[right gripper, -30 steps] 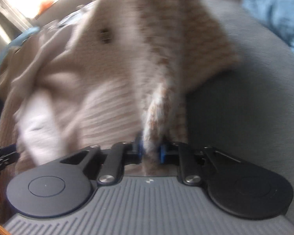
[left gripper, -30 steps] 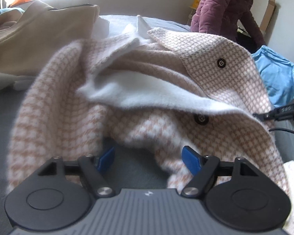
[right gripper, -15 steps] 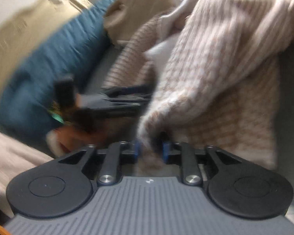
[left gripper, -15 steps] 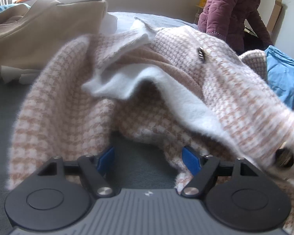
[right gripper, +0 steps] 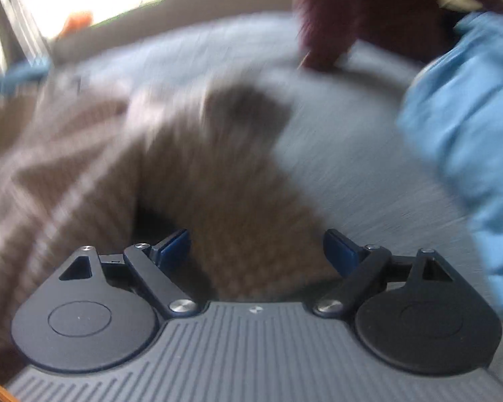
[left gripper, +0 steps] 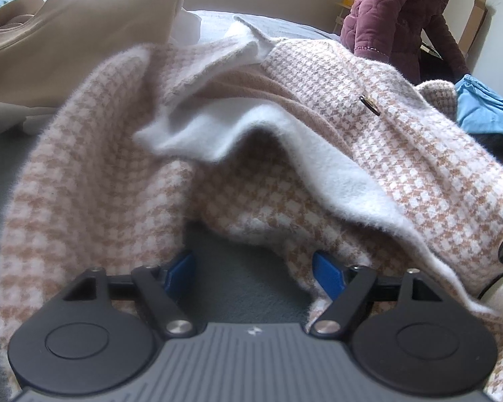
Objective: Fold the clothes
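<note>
Left wrist view: fingers released; right fingers opening, nothing pinched; soft, floppy checked jacket, best gripped at its hem.

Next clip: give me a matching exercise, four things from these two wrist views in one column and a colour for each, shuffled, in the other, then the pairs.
Things:
1. jacket
2. coat behind it
3. garment on the right
4. pads of the left gripper

Colours:
A. light blue
B. plain beige
C. dark blue
D. pink and white check

Pairs: 1-D, 2-B, 3-A, 4-C
</note>
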Tool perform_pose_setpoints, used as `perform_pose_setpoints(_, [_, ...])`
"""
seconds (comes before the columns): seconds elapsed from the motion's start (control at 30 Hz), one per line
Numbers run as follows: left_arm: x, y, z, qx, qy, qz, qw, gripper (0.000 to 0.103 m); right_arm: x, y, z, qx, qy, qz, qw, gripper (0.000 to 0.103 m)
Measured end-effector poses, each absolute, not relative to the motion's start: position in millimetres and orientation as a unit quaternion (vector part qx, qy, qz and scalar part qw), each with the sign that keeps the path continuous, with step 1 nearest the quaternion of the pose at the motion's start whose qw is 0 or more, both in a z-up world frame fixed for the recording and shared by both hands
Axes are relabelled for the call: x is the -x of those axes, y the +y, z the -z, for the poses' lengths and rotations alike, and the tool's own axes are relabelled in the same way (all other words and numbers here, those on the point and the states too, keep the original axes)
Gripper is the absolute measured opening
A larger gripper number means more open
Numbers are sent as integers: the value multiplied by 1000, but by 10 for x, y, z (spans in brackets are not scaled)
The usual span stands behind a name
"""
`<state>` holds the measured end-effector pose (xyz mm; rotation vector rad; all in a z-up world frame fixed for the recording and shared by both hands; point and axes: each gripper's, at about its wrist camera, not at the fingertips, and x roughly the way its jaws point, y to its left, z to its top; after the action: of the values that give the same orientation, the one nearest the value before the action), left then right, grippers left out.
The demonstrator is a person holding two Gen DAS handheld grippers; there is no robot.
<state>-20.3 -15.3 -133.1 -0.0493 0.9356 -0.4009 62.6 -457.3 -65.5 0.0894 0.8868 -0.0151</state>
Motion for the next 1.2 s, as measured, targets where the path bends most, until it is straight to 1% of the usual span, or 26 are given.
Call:
perform_pose_setpoints(0.07, [164,-169,1355,25,449,193,872,81,-734,-4462,790,-8,430,20,903,85])
perform_pose_setpoints(0.1, [147,-177,1369,25,449,194,872,81,-766,-4435,808,-12,423,19,906,79])
perform_pose_setpoints(0.17, [115,-192,1399,24,448,197,872,83,-804,-4435,707,-25,411,7,911,22])
perform_pose_setpoints(0.2, [103,-200,1411,24,446,198,872,83,-821,-4421,612,-17,402,10,915,14])
perform_pose_setpoints(0.27, [80,-207,1429,27,446,200,872,84,-868,-4505,329,9,368,37,929,11])
perform_pose_setpoints(0.47, [20,-187,1455,29,445,206,871,85,-1244,-5205,-689,54,238,207,947,11])
perform_pose_setpoints(0.5, [13,-178,1455,29,445,206,871,85,-1294,-5314,-766,59,227,224,946,12])
perform_pose_setpoints(0.53, [7,-172,1453,29,446,207,871,85,-1357,-5411,-792,60,226,234,944,16])
perform_pose_setpoints(0.57, [3,-168,1452,29,446,207,870,85,-1445,-5495,-760,61,241,242,938,26])
perform_pose_setpoints(0.6, [-1,-164,1451,29,446,207,870,85,-1544,-5537,-661,63,275,251,926,37])
perform_pose_setpoints(0.63, [-3,-160,1450,29,447,206,870,85,-1631,-5544,-504,67,326,257,907,66])
perform_pose_setpoints(0.67, [-4,-152,1443,29,447,207,870,85,-1711,-5543,-329,70,380,262,884,75])
perform_pose_setpoints(0.7, [-3,-145,1437,29,446,207,870,85,-1728,-5537,-168,73,421,260,866,75])
perform_pose_setpoints(0.73, [-1,-134,1431,29,446,208,870,85,-1673,-5518,-43,74,443,254,856,75])
perform_pose_setpoints(0.8, [6,-114,1422,31,445,208,871,85,-1439,-5477,87,57,461,234,854,75])
perform_pose_setpoints(0.87, [33,-96,1397,31,443,207,872,84,-1159,-5434,59,19,459,216,862,75])
perform_pose_setpoints(0.97, [79,-94,1344,35,439,205,874,84,-621,-5327,-228,-72,414,159,893,75])
perform_pose_setpoints(1.03, [116,-87,1288,35,431,206,878,84,-224,-5007,-419,-110,373,82,918,75])
perform_pose_setpoints(1.1, [173,-125,1223,29,418,207,884,84,112,-4632,-652,-96,343,-4,934,74])
perform_pose_setpoints(1.2, [269,-150,1124,25,400,210,892,84,520,-3986,-851,-16,326,-126,937,74])
